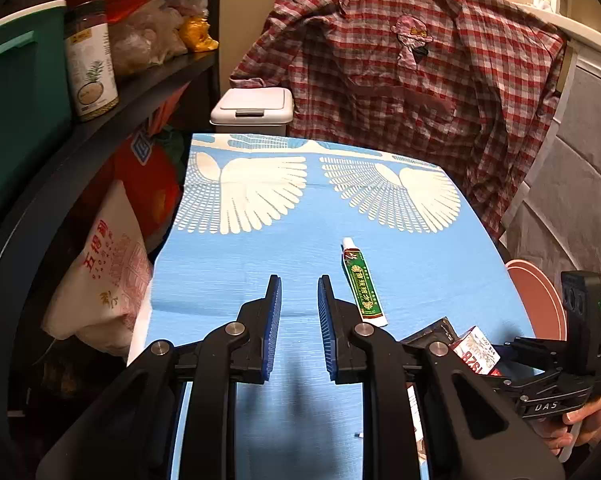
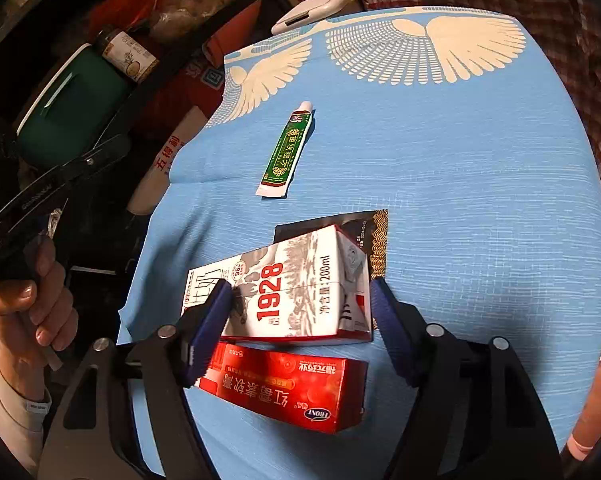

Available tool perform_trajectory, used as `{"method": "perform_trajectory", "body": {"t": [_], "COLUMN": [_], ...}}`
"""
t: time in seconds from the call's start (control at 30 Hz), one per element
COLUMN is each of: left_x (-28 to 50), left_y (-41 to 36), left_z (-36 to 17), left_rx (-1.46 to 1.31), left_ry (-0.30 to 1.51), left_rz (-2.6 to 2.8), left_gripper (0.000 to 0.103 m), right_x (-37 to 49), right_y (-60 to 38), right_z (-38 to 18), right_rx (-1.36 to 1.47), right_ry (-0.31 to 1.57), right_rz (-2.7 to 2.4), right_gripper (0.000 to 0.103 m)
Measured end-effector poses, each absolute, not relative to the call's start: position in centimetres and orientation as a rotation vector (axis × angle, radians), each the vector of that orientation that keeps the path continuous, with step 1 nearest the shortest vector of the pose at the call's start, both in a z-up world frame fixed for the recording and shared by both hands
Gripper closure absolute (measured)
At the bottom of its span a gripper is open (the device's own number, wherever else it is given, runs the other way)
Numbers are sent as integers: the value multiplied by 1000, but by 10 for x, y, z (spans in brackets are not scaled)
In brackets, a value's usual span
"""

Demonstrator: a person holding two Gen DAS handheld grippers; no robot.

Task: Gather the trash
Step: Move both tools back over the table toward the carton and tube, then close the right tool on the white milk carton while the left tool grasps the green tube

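On the blue tablecloth (image 2: 460,200) a white milk carton (image 2: 296,288) marked 1928 lies on its side. It rests partly on a dark flat packet (image 2: 374,240), and a red box (image 2: 288,388) lies just in front of it. My right gripper (image 2: 298,300) stands open over the carton. Its left fingertip covers the carton's face and its right pad sits by the carton's end. A green tube (image 1: 364,284) (image 2: 286,152) lies farther back. My left gripper (image 1: 300,312) hovers left of the tube, its jaws narrowly apart with nothing between them. A white lidded bin (image 1: 252,110) stands behind the table.
A dark shelf (image 1: 148,80) on the left holds a jar (image 1: 90,60), a green box and plastic bags. A rice sack (image 1: 108,276) leans below it. A plaid shirt (image 1: 420,80) hangs behind the table. A pink round object (image 1: 536,300) sits off the right edge.
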State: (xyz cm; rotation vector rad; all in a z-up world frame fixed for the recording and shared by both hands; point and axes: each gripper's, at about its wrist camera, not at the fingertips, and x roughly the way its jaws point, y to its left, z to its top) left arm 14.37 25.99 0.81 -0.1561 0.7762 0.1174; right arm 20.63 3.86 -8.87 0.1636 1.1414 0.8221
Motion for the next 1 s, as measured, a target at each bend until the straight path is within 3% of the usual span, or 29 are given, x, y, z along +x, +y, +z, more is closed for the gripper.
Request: {"method": "perform_trajectory", "body": {"t": [0.27,0.73,0.87,1.0], "left_x": [150,190,204,217], "left_y": [254,224,221,215], "left_z": [4,-41,-57,-75], "left_rx": [-155,-199,-240,-233], "left_ry": [784,895,932,977], "left_rz": [109,36,36,46], "left_gripper": [84,83,62,61], "right_x": [210,228,233,237], "right_y": [18,-43,-57,-69], "right_z": [-77,-76,-79,-82], "right_rx": [214,356,396,428], "right_ry": [1093,1069,1070,1072], "right_rz": [834,765,746,737], "right_gripper": [52,54,54,54]}}
